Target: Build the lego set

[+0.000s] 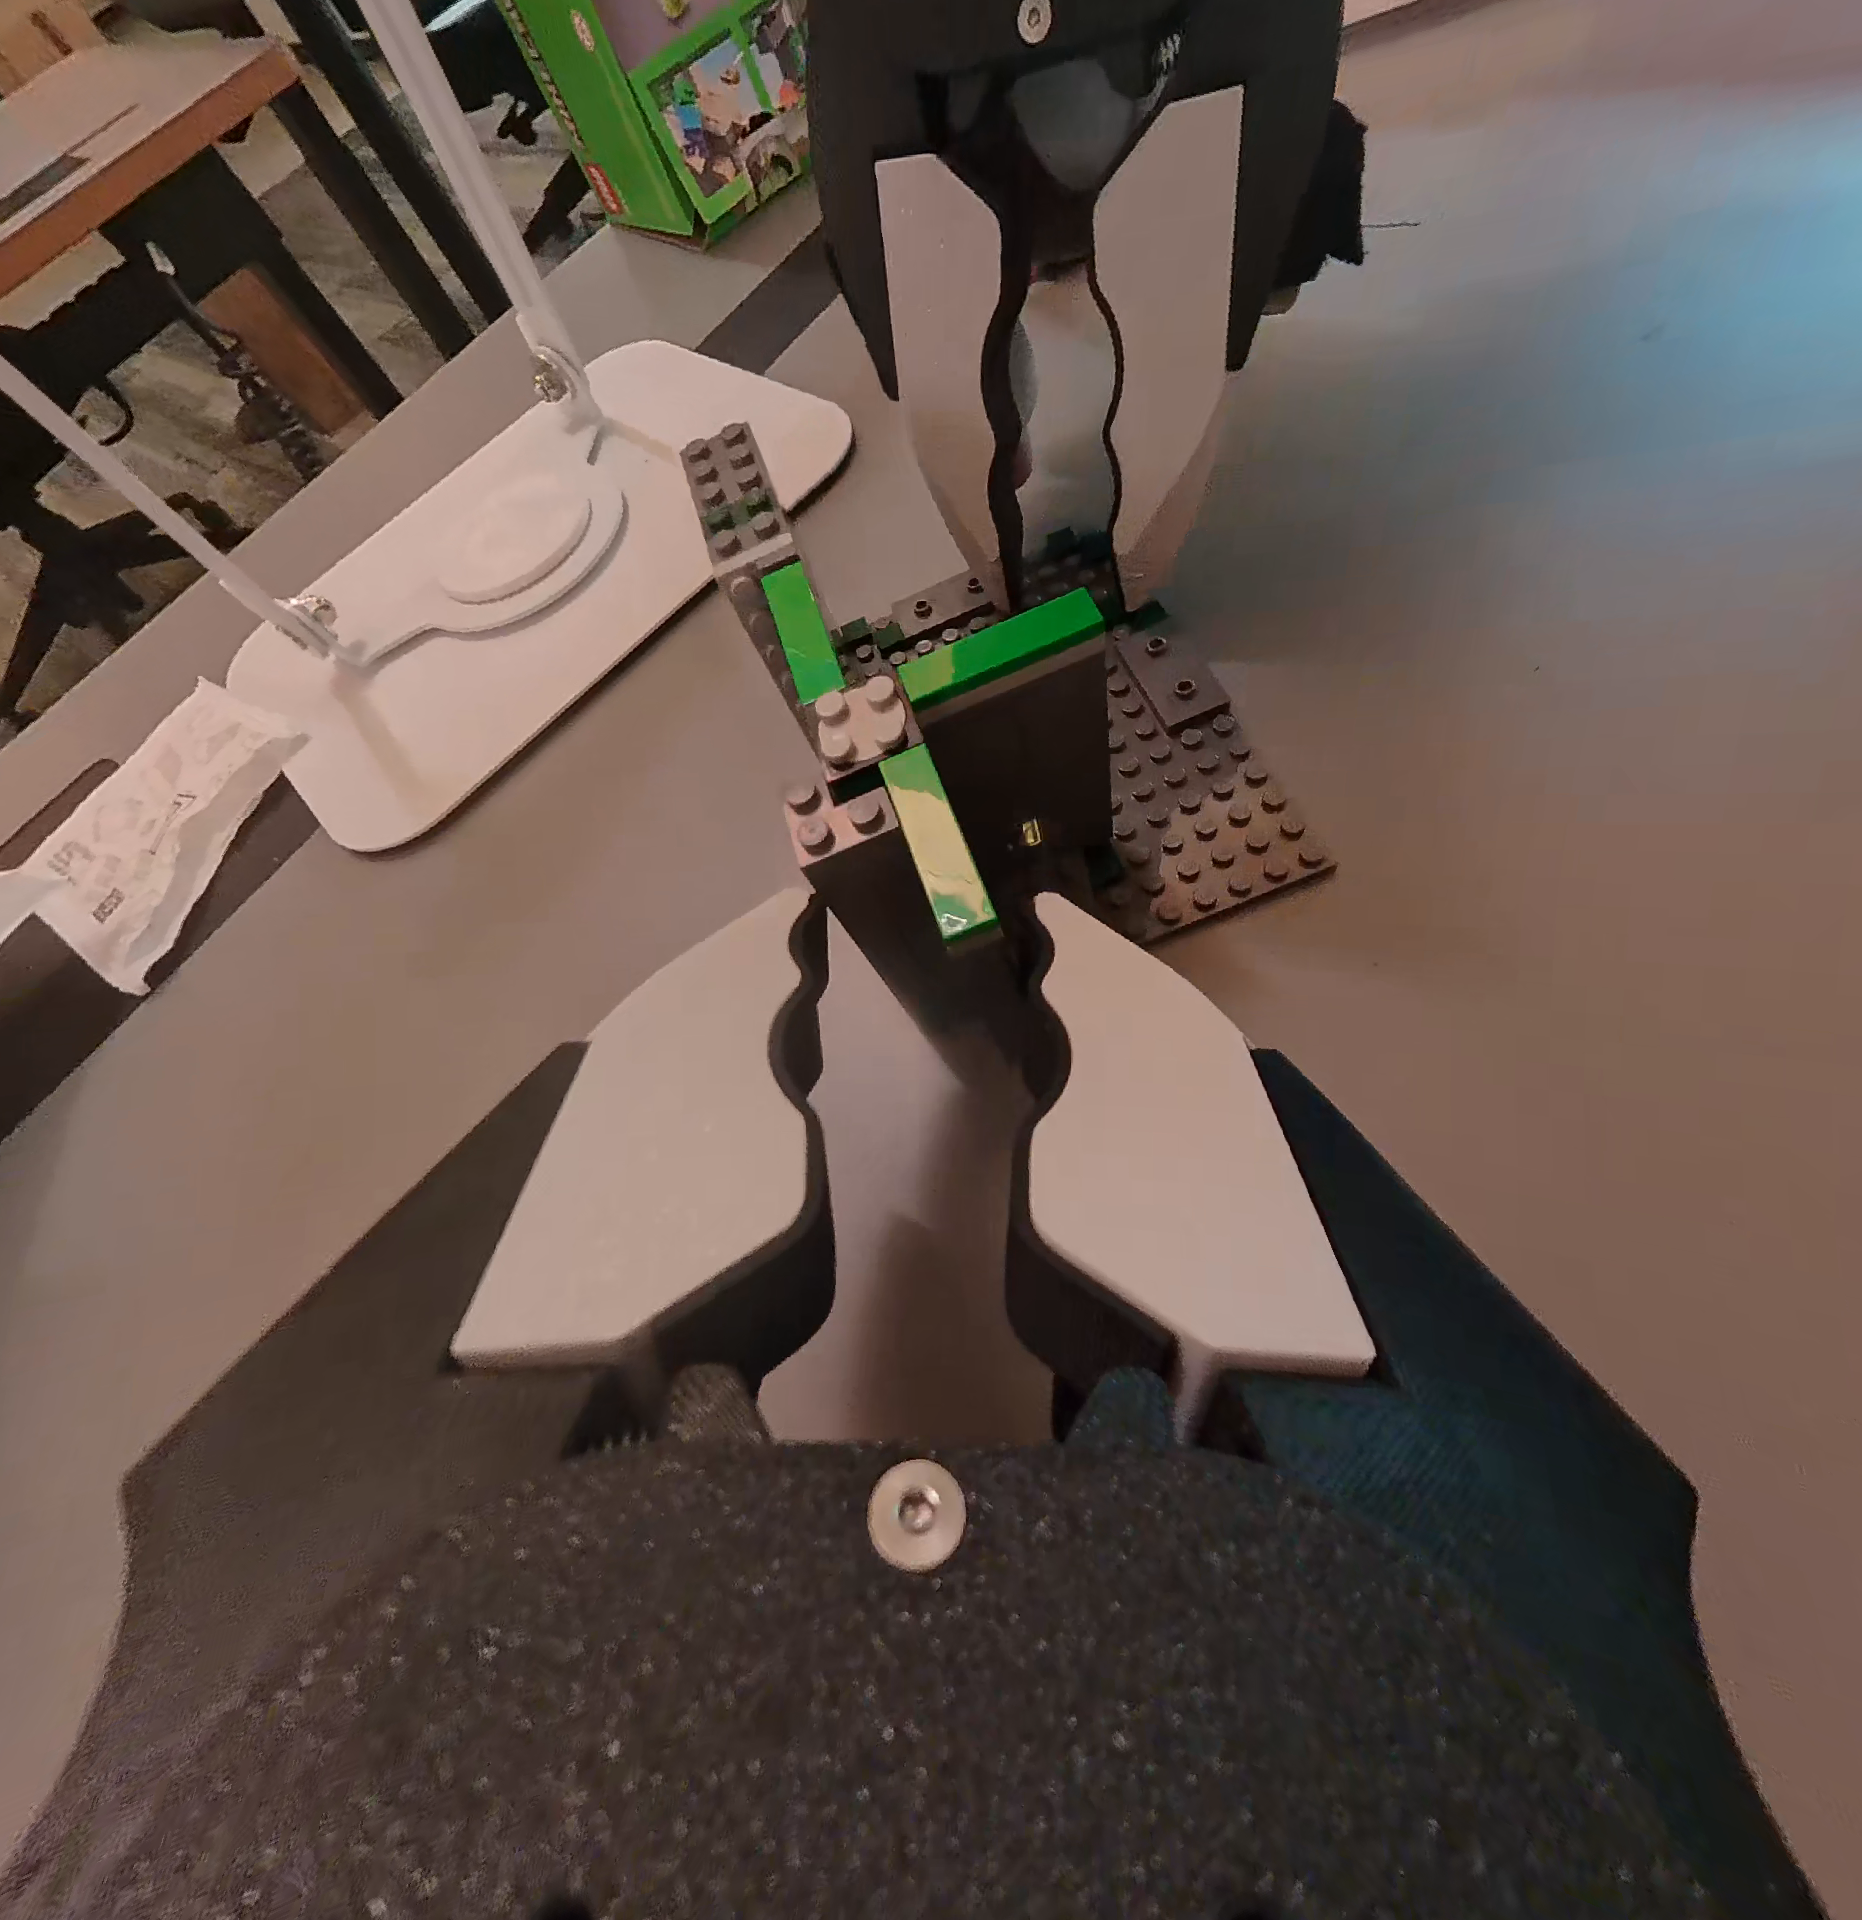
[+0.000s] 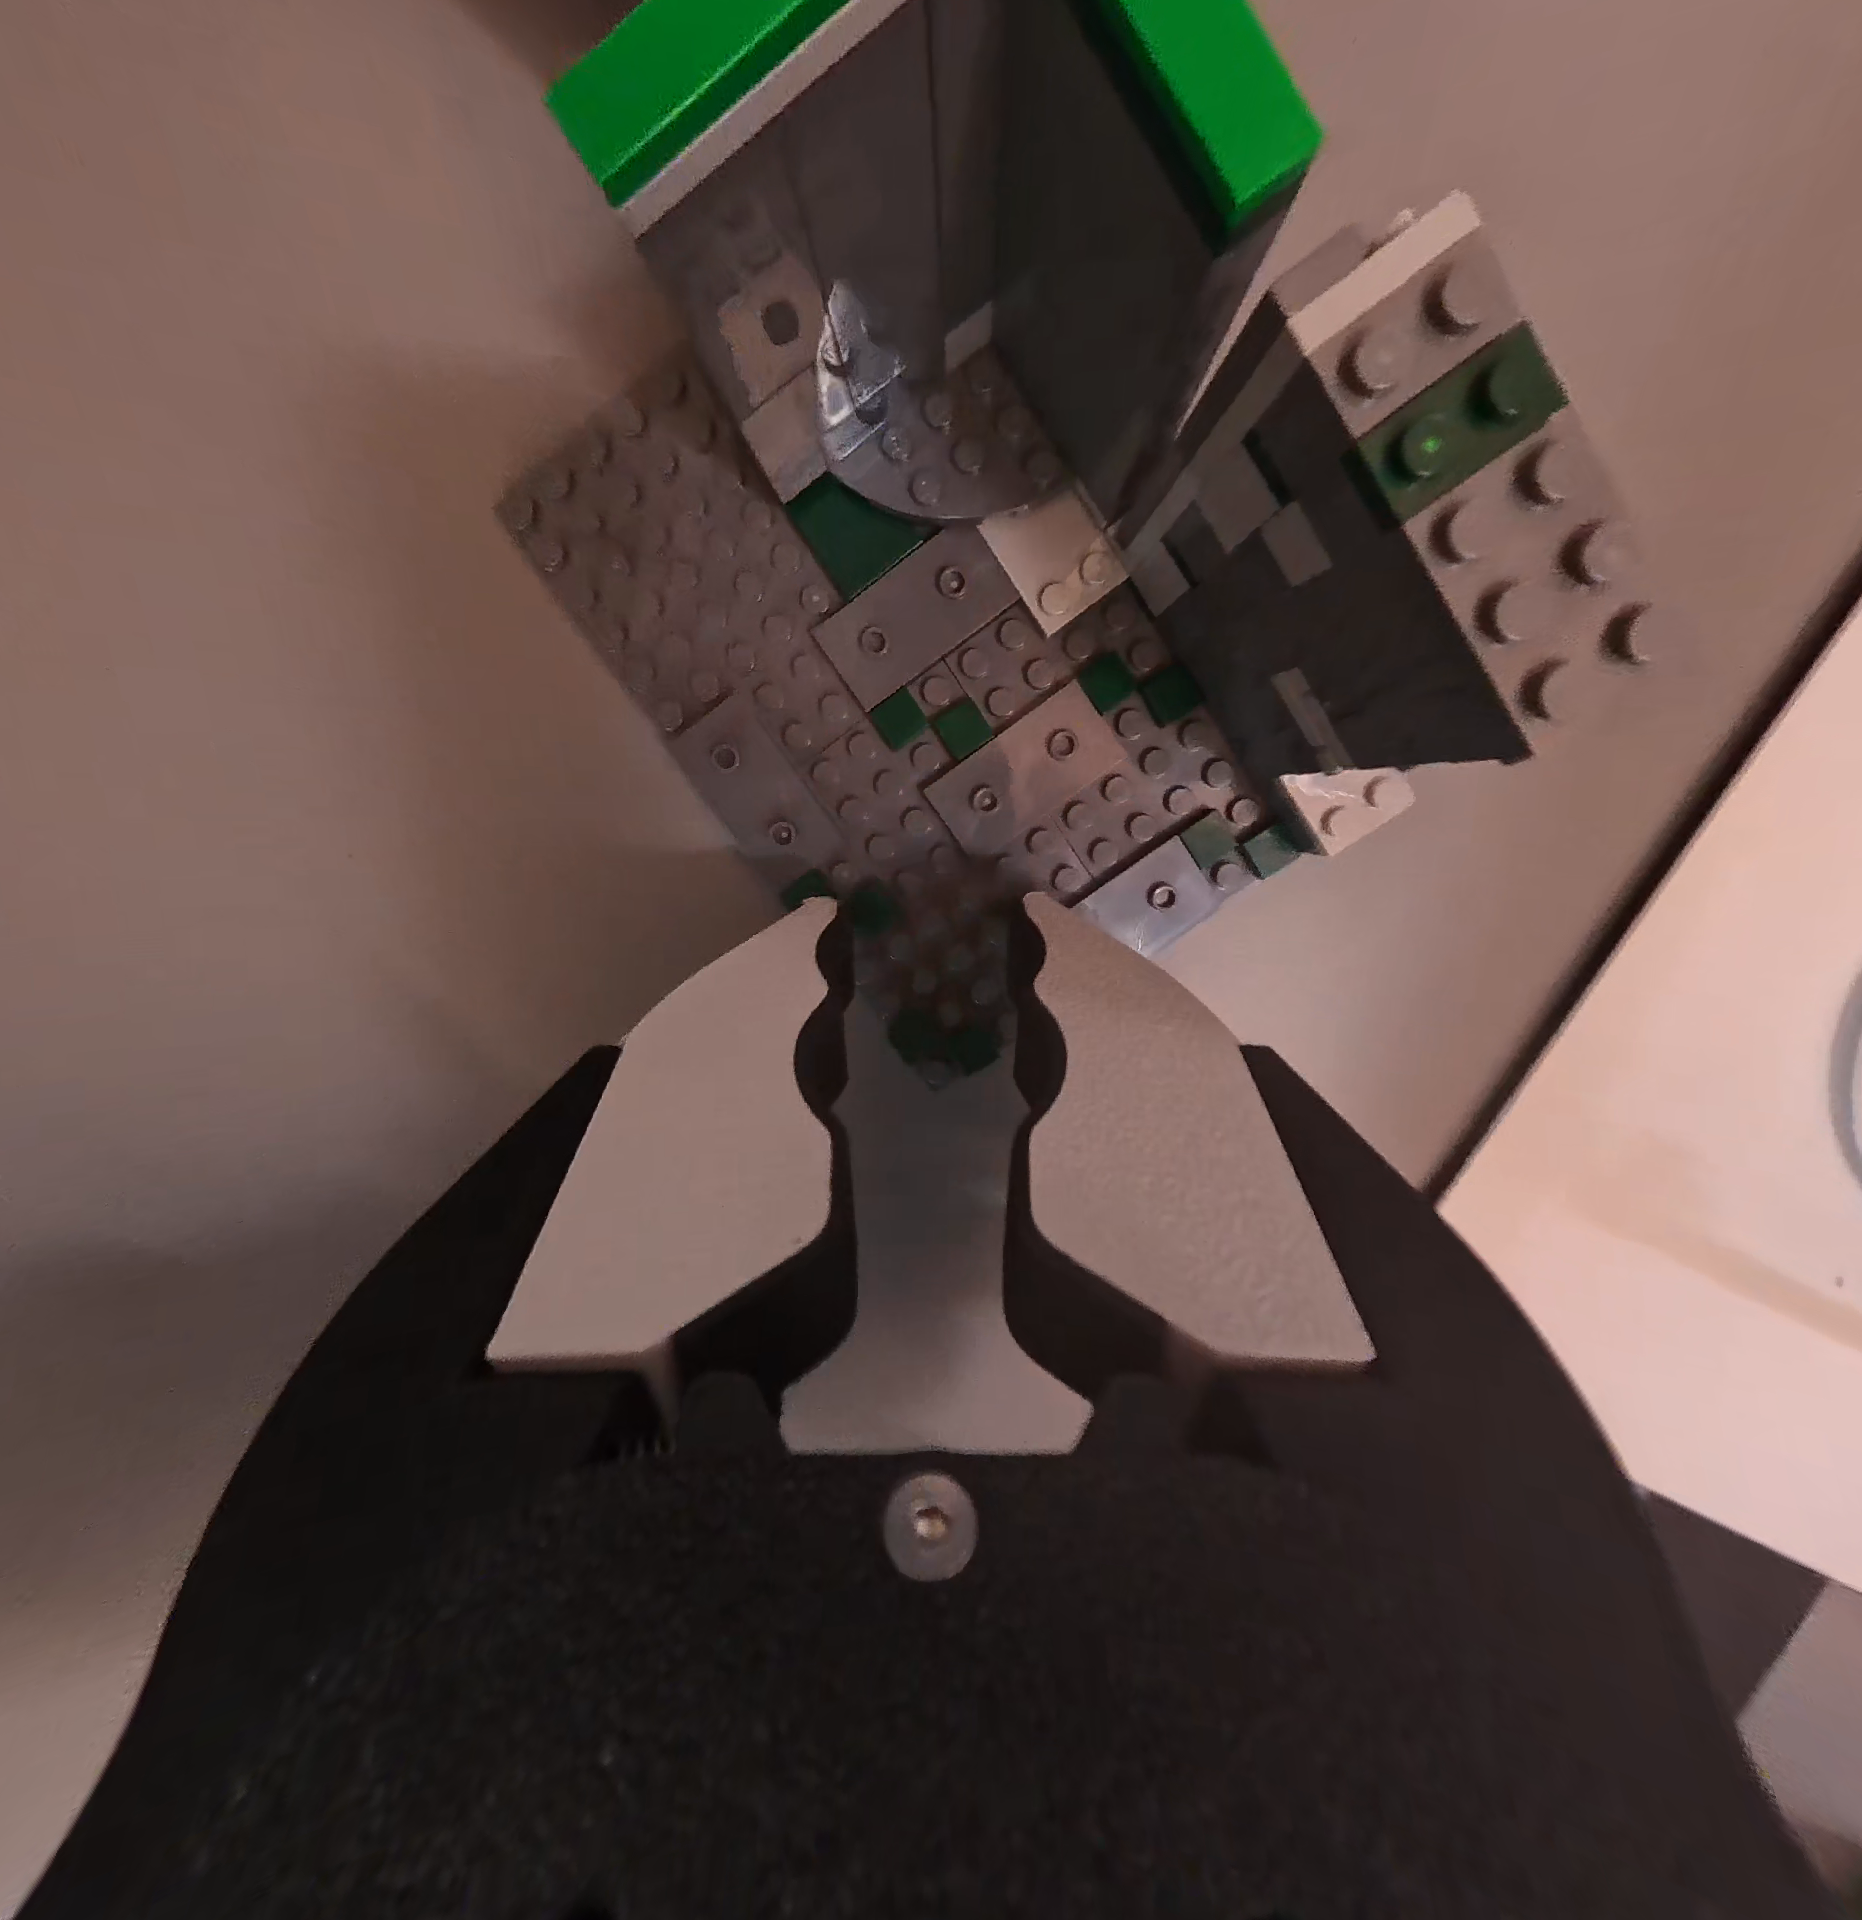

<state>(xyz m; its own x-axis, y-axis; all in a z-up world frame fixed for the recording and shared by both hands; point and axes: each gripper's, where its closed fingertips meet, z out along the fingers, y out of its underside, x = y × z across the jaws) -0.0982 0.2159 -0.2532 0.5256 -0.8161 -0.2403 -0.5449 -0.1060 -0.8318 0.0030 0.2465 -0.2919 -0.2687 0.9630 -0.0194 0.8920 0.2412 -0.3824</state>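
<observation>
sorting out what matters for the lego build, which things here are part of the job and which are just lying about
Part of the job:
- lego build on its studded grey baseplate
- left gripper
- right gripper

Just lying about:
- white stand base
- crumpled printed plastic bag
- green set box
- grey table
</observation>
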